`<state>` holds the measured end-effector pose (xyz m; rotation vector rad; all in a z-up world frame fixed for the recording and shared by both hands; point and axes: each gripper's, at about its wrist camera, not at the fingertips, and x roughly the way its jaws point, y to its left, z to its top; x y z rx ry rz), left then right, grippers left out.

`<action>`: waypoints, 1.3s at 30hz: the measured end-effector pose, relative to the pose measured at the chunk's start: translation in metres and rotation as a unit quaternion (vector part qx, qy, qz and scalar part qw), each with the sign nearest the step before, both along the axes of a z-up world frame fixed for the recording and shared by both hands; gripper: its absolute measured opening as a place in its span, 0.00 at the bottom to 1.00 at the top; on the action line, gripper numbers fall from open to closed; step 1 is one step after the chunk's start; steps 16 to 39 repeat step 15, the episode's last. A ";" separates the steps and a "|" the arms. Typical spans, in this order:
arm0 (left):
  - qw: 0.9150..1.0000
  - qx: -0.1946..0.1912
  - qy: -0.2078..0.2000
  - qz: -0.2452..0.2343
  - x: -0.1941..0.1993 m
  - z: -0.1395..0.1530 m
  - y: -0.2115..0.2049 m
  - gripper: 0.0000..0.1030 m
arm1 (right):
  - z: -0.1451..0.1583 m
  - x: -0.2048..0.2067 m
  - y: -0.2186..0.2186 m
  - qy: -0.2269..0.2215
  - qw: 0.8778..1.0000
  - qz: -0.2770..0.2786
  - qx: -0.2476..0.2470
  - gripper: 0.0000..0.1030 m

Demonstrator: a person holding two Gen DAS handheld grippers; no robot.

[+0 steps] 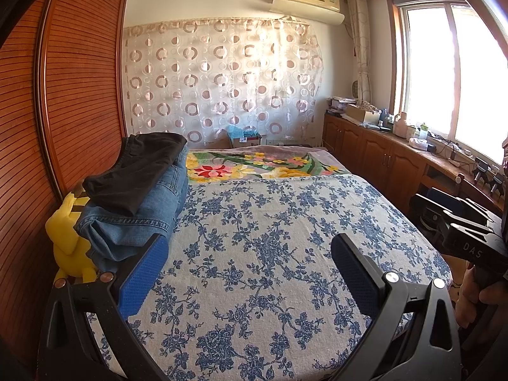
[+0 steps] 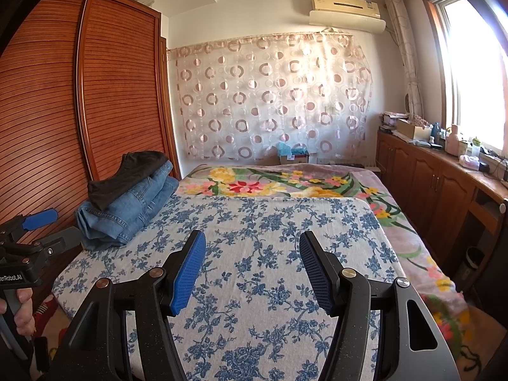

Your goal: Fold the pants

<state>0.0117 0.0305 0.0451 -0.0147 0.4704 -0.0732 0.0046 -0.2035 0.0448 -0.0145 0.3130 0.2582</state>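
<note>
Landmark: pile of pants [image 1: 133,197] at the bed's wardrobe-side edge; everything below is placed relative to it.
Pile: dark pair [image 1: 136,171] on top, blue jeans [image 1: 149,209] beneath, roughly folded/bunched. Long axis runs along the wardrobe [image 1: 79,79], near end toward the grippers, far end toward the curtain wall.
Beside pile: yellow plush toy [image 1: 68,238] wedged betw. pile and wardrobe, touching the jeans.
Bed cover: blue-floral sheet [image 1: 270,254] lies open to the right of the pile; no pants spread on it yet.
L gripper [image 1: 250,273]: jaws wide apart, nothing betw. the pads. Its left finger sits just in front of the pile's near end; contact can't be told.
R gripper [image 2: 252,273]: jaws moderately apart, empty, aimed at bare sheet; well to the right of the pile.
Key relation: pile is ahead-left of both tools; L hand clearly nearer, R must cross over the sheet to reach.
Step (judged): start of task, w/ a pair yet to be pulled off the pile.
Next move needs (judged): L takes the near end, drags rightward onto the sheet.
Risk (judged): grabbing both pairs at once, or snagging the toy.
</note>
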 end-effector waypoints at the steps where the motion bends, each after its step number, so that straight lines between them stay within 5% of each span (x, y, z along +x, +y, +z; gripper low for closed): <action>1: 1.000 0.000 0.000 0.000 0.000 0.000 0.000 0.99 | 0.000 0.000 0.000 0.000 1.000 0.000 0.000 0.62; 39: 1.000 0.000 0.000 0.001 0.000 -0.001 -0.001 0.99 | 0.001 -0.001 0.001 -0.002 1.000 0.000 0.000 0.62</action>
